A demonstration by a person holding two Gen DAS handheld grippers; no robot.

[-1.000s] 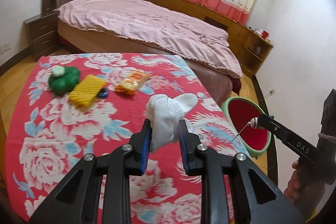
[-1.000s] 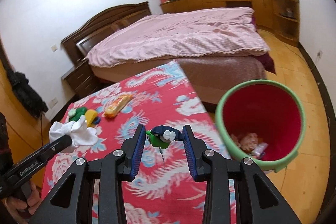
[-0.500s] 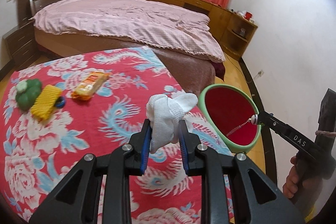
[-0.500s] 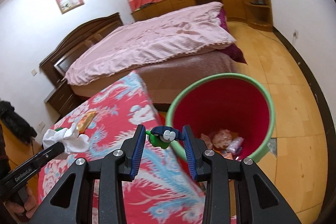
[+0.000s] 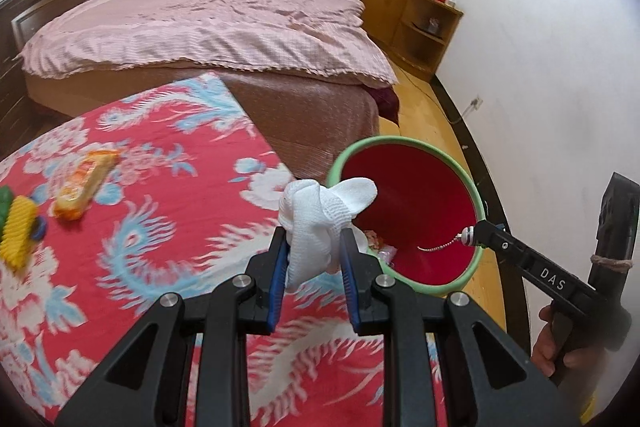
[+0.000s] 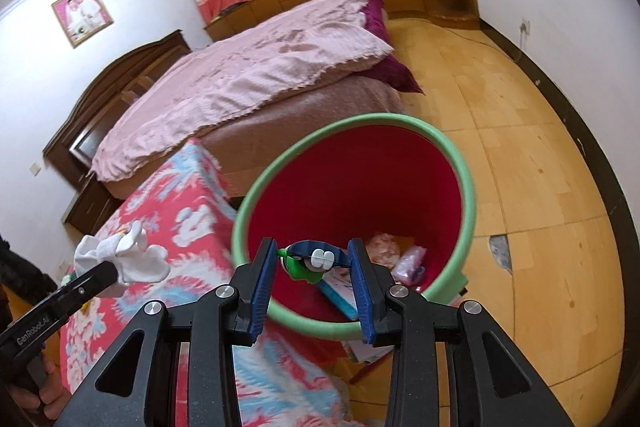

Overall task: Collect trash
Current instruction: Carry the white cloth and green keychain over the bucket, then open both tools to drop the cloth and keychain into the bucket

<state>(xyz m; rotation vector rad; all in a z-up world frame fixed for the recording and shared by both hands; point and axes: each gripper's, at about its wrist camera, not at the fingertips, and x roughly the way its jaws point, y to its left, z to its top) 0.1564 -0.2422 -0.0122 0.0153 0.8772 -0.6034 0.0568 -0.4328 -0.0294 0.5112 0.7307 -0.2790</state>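
My left gripper [image 5: 314, 247] is shut on a bunched white cloth [image 5: 320, 215], held above the table's right edge beside the bin. In the right wrist view the same white cloth [image 6: 124, 259] shows at the tip of the left gripper [image 6: 116, 269]. My right gripper [image 6: 316, 263] is shut on a small green, blue and white keychain toy [image 6: 310, 263], hanging over the mouth of the green-rimmed red bin [image 6: 400, 125]. From the left wrist view the right gripper [image 5: 478, 233] hovers over the bin [image 5: 400, 141], a bead chain [image 5: 438, 247] dangling from it. Wrappers [image 6: 408, 259] lie in the bin's bottom.
A table with a red floral cloth [image 5: 152, 219] carries an orange snack packet [image 5: 86, 183] and a yellow and green toy [image 5: 16, 231] at the left. A bed with a pink cover [image 5: 208, 23] stands behind. Wooden floor [image 6: 520, 147] stretches right of the bin.
Both grippers have swung right, from over the table toward the bin. The right gripper with the toy now hangs over the bin's mouth; the left one with the cloth has neared its rim.
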